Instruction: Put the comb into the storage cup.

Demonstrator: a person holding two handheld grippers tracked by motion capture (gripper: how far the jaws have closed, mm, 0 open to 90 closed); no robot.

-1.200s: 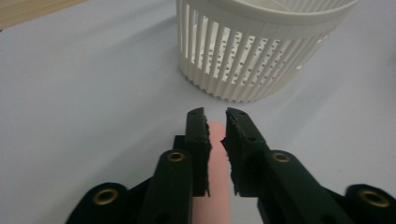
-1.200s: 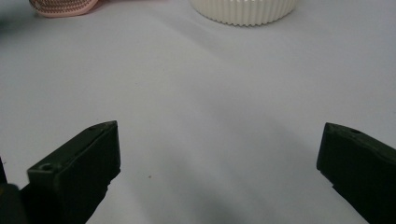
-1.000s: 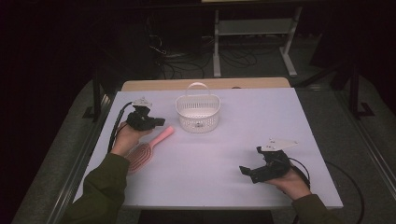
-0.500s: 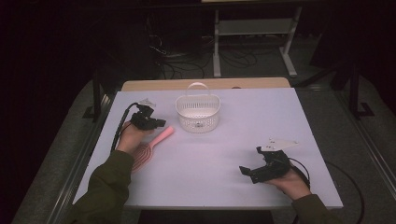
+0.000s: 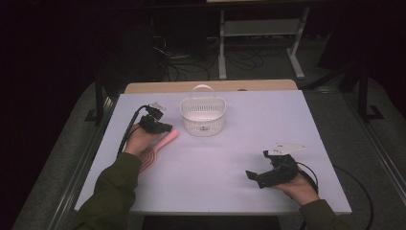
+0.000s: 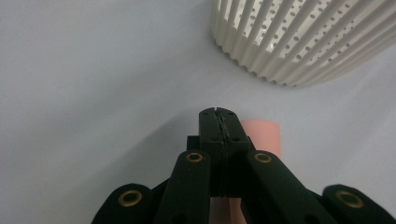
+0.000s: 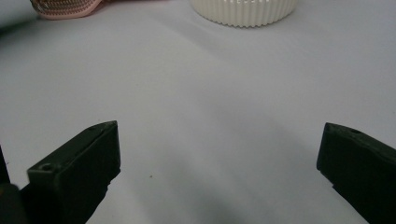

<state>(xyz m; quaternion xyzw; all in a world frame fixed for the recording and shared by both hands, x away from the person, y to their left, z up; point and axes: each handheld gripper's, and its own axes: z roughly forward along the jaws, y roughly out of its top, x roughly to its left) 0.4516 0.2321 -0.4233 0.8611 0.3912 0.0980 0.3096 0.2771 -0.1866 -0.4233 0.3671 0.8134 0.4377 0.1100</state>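
Lowered onto the pink brush, the closed left hand-held gripper sits beside the empty basket.

On the table, the basket stands toward the far edge, a little left of the middle, and the hairbrush lies just left of and nearer than it, its handle end pointing toward the basket without touching it. The left gripper sits over the handle end of the hairbrush, beside the basket's left wall, with the brush's head lying nearer the person under the left hand. The right gripper rests at the near right of the table, well apart from basket and hairbrush, pointing leftward across the bare surface.
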